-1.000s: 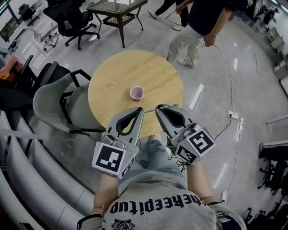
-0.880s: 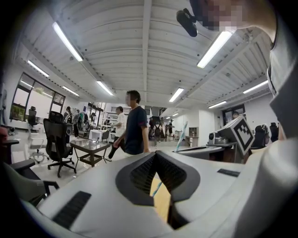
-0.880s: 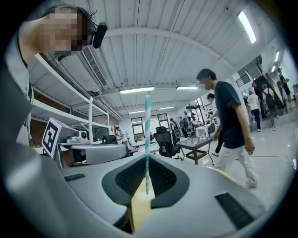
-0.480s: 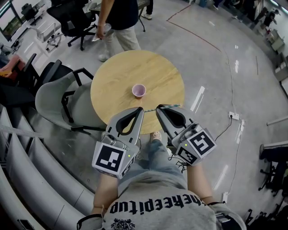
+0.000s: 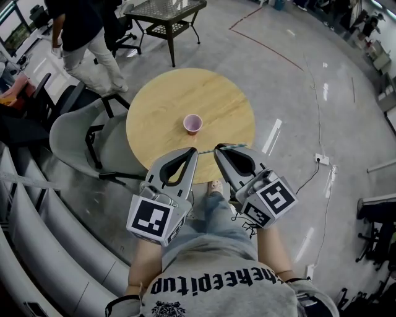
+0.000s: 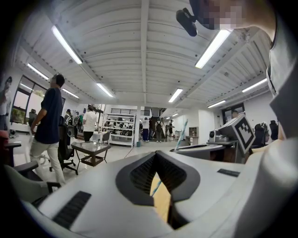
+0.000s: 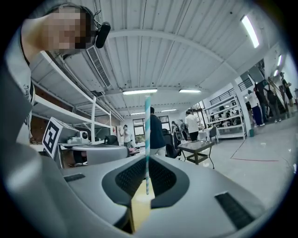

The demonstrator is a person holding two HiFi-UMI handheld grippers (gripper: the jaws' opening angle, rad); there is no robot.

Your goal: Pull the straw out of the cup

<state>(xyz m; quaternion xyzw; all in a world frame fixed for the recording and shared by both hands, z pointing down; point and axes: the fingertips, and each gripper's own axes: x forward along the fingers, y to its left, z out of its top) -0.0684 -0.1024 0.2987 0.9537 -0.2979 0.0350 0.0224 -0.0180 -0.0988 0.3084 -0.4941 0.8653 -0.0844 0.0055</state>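
Observation:
A pink cup (image 5: 192, 124) stands upright near the middle of the round wooden table (image 5: 161, 105), with no straw in it. My right gripper (image 5: 218, 148) hovers over the table's near edge, shut on a thin pale blue striped straw (image 7: 147, 135). The straw (image 5: 230, 146) pokes out past the jaw tips and also shows in the left gripper view (image 6: 181, 135). Close beside it on the left, my left gripper (image 5: 193, 150) has its jaws together with nothing between them. Both grippers point level, well short of the cup.
A grey chair (image 5: 74, 136) is tucked at the table's left. A person (image 5: 80, 37) walks at the far left near black office chairs. A dark mesh side table (image 5: 164, 12) stands behind. A power strip and cable (image 5: 320, 158) lie on the floor to the right.
The person walking behind the table has crossed from the right side to the far left. Both grippers, the straw and the cup stay as they were.

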